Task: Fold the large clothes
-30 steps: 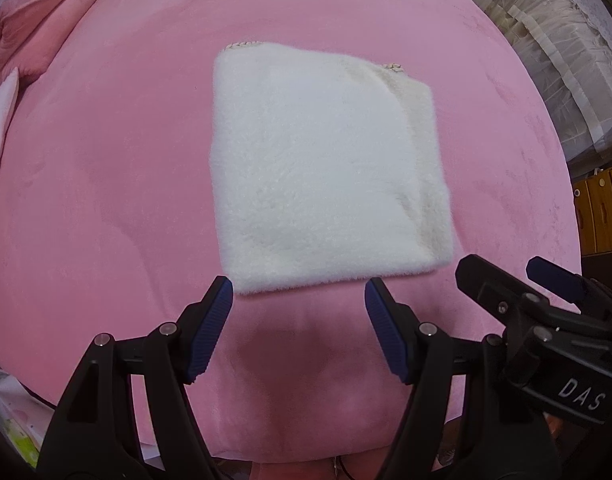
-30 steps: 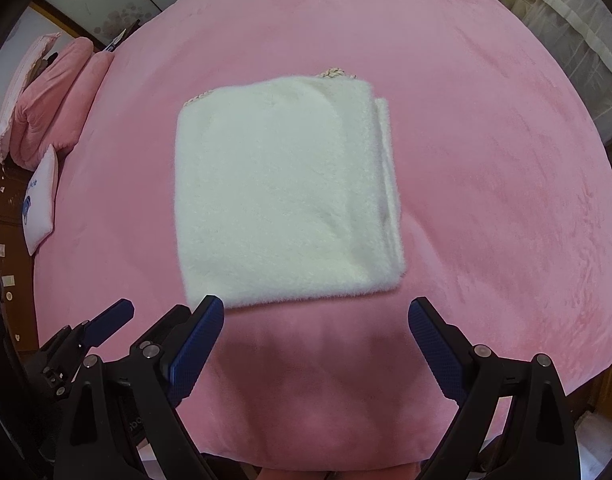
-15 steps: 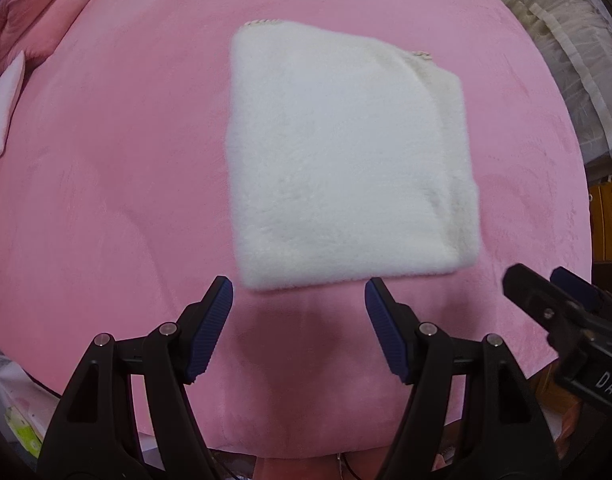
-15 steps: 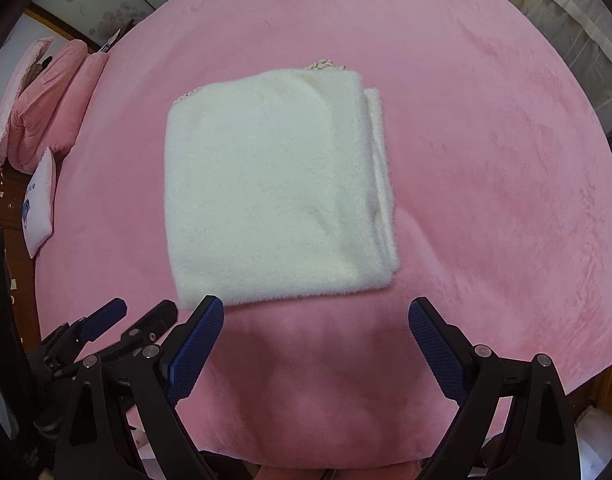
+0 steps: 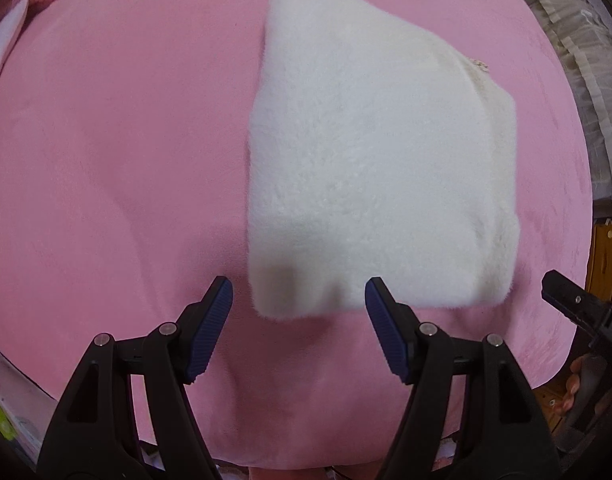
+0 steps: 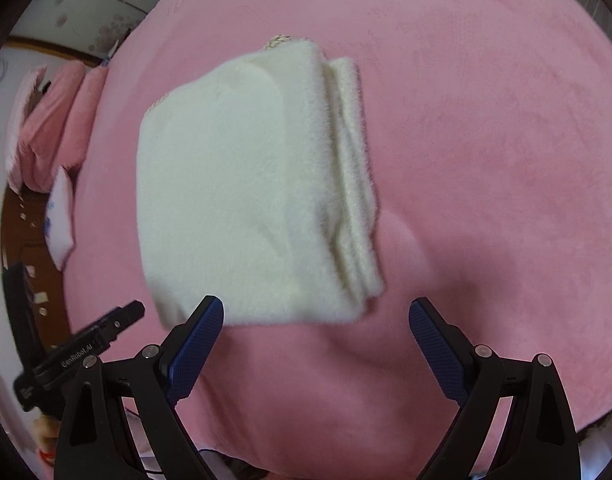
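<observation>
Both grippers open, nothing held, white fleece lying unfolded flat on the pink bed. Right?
Not quite. The white fleece is already folded into a thick rectangle; the right wrist view shows stacked layers along its right edge. The rest holds: left gripper and right gripper both open and empty, fleece on the pink bed.

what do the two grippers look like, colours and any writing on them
Both are black plastic clamp-style frames with silver rivets and dark blue ribbed pads: the left gripper and the right gripper. Seen from the side, the left one carries white "GenRobot.AI" lettering, the right one white letters starting "DAS".
</observation>
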`<state>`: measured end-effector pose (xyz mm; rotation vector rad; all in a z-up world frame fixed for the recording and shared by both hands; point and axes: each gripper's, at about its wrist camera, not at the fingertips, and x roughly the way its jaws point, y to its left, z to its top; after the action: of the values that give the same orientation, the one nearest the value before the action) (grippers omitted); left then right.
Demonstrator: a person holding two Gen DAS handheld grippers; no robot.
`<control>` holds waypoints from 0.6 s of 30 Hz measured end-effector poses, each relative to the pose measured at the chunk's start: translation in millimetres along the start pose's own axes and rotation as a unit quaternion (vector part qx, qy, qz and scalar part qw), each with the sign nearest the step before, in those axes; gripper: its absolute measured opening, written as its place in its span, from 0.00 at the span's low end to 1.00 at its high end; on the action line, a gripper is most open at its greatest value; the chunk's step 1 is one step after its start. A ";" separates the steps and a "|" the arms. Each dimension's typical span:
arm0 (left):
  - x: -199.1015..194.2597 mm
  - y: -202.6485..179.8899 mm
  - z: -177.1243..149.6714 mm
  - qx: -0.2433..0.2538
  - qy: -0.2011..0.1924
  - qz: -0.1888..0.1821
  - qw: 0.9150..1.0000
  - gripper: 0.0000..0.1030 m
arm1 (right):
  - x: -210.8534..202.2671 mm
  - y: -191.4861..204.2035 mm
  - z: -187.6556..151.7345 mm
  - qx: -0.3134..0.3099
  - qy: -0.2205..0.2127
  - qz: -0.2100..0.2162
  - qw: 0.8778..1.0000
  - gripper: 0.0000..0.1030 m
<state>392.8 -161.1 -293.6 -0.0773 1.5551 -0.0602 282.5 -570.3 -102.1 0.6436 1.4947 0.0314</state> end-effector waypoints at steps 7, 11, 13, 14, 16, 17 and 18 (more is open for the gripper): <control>13.9 20.9 23.1 -0.041 -0.010 -0.049 0.998 0.64 | 25.6 -51.0 26.7 0.048 0.022 0.104 0.993 0.96; 30.4 46.9 41.8 -0.128 0.005 -0.148 0.981 0.64 | 38.7 -76.4 34.1 0.107 0.017 0.177 0.978 0.96; 37.4 57.9 50.9 -0.158 0.005 -0.153 0.975 0.64 | 49.1 -83.8 37.6 0.120 0.018 0.208 0.971 0.96; 38.9 61.5 55.7 -0.161 -0.002 -0.153 0.975 0.64 | 54.8 -85.6 39.5 0.122 0.021 0.217 0.968 0.96; 42.5 66.5 63.8 -0.161 -0.010 -0.155 0.975 0.64 | 67.8 -87.2 43.5 0.123 0.027 0.227 0.966 0.96; 45.8 67.6 68.3 -0.156 -0.010 -0.157 0.975 0.64 | 73.7 -87.3 45.7 0.122 0.028 0.231 0.965 0.96; 49.0 67.4 70.8 -0.150 -0.010 -0.158 0.976 0.64 | 79.5 -87.1 48.2 0.121 0.029 0.235 0.964 0.96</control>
<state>463.6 -97.4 -347.3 -0.5617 1.5103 -0.0751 304.0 -629.0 -213.1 1.1954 1.3827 0.2369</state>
